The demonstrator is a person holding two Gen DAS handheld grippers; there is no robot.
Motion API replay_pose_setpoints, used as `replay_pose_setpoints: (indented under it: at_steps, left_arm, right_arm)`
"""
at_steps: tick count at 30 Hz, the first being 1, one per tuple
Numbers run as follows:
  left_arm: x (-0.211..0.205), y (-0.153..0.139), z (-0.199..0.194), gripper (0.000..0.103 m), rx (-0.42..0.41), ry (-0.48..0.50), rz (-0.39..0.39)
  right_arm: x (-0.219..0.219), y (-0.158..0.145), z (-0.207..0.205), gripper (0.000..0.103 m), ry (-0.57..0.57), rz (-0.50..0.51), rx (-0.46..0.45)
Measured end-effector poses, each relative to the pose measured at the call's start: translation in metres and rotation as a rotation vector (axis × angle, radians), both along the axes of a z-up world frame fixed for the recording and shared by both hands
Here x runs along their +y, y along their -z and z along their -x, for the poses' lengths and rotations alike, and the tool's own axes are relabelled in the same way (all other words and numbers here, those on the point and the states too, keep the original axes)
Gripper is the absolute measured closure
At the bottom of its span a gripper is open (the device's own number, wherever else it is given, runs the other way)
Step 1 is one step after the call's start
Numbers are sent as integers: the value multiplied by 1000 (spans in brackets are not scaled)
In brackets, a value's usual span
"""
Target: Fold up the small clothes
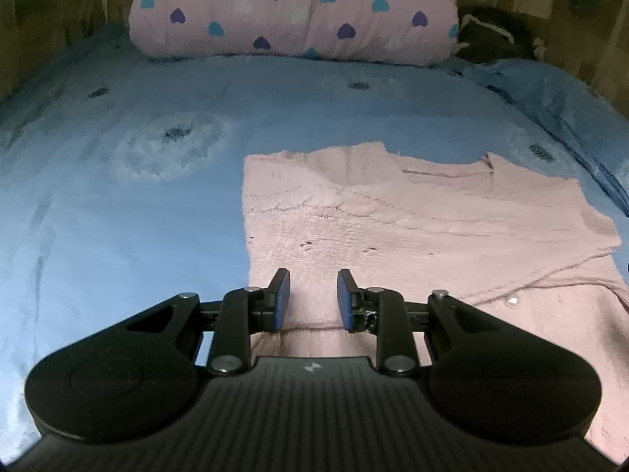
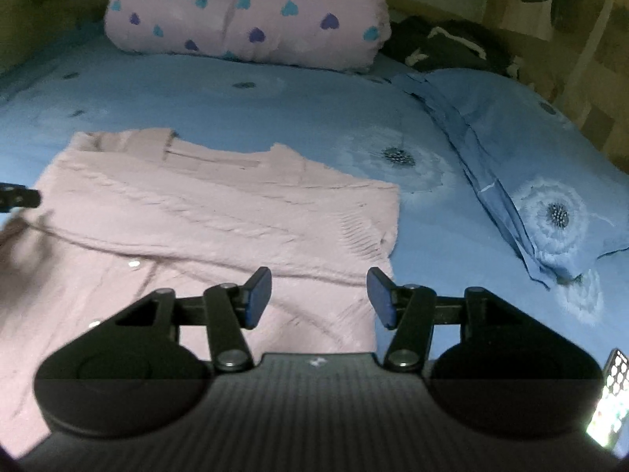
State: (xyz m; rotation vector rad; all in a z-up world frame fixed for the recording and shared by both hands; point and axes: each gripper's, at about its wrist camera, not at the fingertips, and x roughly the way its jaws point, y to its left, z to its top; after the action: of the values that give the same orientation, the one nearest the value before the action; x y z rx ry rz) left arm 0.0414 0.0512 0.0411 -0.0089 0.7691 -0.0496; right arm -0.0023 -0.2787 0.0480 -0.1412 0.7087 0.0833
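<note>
A pale pink knitted sweater (image 1: pixel 393 216) lies flat on the blue bed sheet (image 1: pixel 118 216), neckline towards the far side. A fold of it with small shiny beads lies across the near part. My left gripper (image 1: pixel 313 275) hovers over the sweater's near left part, jaws a little apart with only the knit showing below the gap. In the right wrist view the sweater (image 2: pixel 196 204) fills the left half. My right gripper (image 2: pixel 319 275) stands open over its near right edge, nothing between the pads.
A rolled pink quilt with heart print (image 1: pixel 295 8) lies at the bed's far end, dark clothes (image 2: pixel 444 47) beside it. A blue flowered pillow (image 2: pixel 530 181) lies on the right. A lit phone (image 2: pixel 609 401) sits at the near right corner.
</note>
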Motion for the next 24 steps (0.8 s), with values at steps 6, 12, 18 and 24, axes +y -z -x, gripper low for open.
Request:
replay_pose_setpoints:
  at_steps: [6, 12, 18, 24]
  left_arm:
    - [4, -20, 36, 73, 1, -19, -2]
    - [1, -34, 82, 72, 10, 3, -1]
    - [-8, -37, 127, 72, 27, 33, 2]
    - [-14, -30, 162, 70, 57, 62, -5]
  right_arm:
    - [11, -14, 35, 47, -41, -50, -18]
    - [25, -20, 71, 47, -86, -75, -29]
    - [34, -15, 105, 47, -100, -97, -18]
    - [42, -9, 135, 47, -124, -105, 5]
